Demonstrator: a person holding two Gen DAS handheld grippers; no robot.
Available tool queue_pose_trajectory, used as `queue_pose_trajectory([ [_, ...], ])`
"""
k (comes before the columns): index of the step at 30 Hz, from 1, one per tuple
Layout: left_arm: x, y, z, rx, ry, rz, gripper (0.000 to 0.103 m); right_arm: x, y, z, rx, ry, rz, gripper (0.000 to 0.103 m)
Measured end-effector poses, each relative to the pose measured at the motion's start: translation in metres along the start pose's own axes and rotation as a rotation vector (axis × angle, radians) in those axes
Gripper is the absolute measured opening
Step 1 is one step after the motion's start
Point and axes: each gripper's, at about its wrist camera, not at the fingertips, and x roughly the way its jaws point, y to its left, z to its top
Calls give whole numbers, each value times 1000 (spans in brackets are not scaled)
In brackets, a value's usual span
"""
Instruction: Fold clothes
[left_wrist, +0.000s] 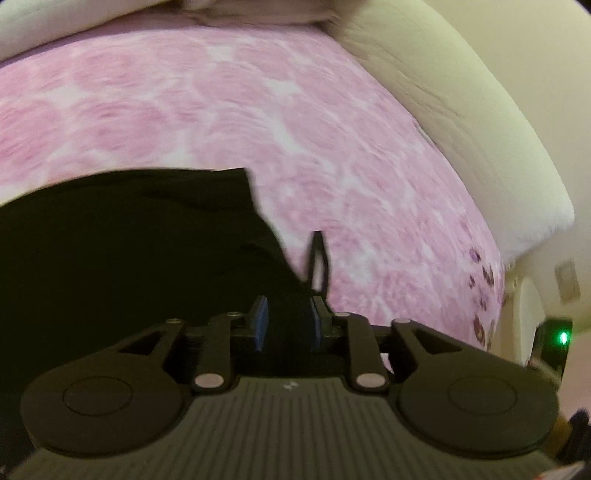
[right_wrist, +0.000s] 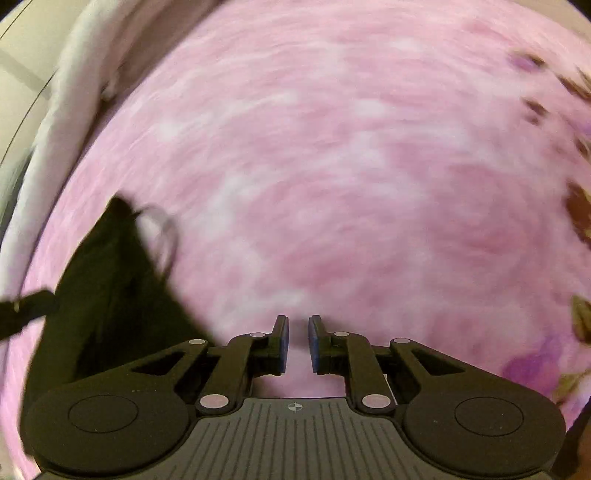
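A black garment (left_wrist: 129, 236) lies on a pink patterned bedsheet (left_wrist: 258, 110). In the left wrist view my left gripper (left_wrist: 286, 317) has black cloth between its blue pads and is shut on the garment's edge; a thin black strap loop (left_wrist: 317, 258) sticks up just beyond. In the right wrist view my right gripper (right_wrist: 297, 332) hovers over the bare pink sheet (right_wrist: 332, 166), its jaws a small gap apart with nothing between them. The black garment (right_wrist: 110, 288) lies to its left, with a thin loop (right_wrist: 166, 236) at its top. The view is blurred.
A cream duvet or pillow (left_wrist: 461, 110) runs along the right side of the bed, another white one (right_wrist: 62, 122) along the left edge in the right wrist view. A device with a green light (left_wrist: 563, 338) stands at the right. Dark floral prints (right_wrist: 580, 210) mark the sheet's edge.
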Motion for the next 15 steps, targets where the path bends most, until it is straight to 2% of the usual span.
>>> queue_pose_trajectory([
  [3, 29, -19, 14, 105, 28, 13, 23, 1, -15, 5, 125, -23, 57, 15],
  [5, 46, -28, 21, 155, 42, 26, 24, 1, -18, 7, 162, -30, 69, 15],
  [11, 96, -32, 32, 210, 123, 84, 25, 0, -18, 4, 161, -36, 68, 15],
  [12, 103, -32, 32, 221, 149, 82, 23, -3, -19, 5, 166, -34, 67, 15],
  [13, 108, -33, 31, 233, 163, 76, 2, -5, -17, 5, 170, -35, 61, 15],
  [14, 107, -33, 30, 235, 153, 61, 3, -5, -12, 5, 166, -44, 59, 15],
  [15, 101, -33, 30, 226, 131, 33, 3, -10, -4, 3, 140, -60, 103, 15],
])
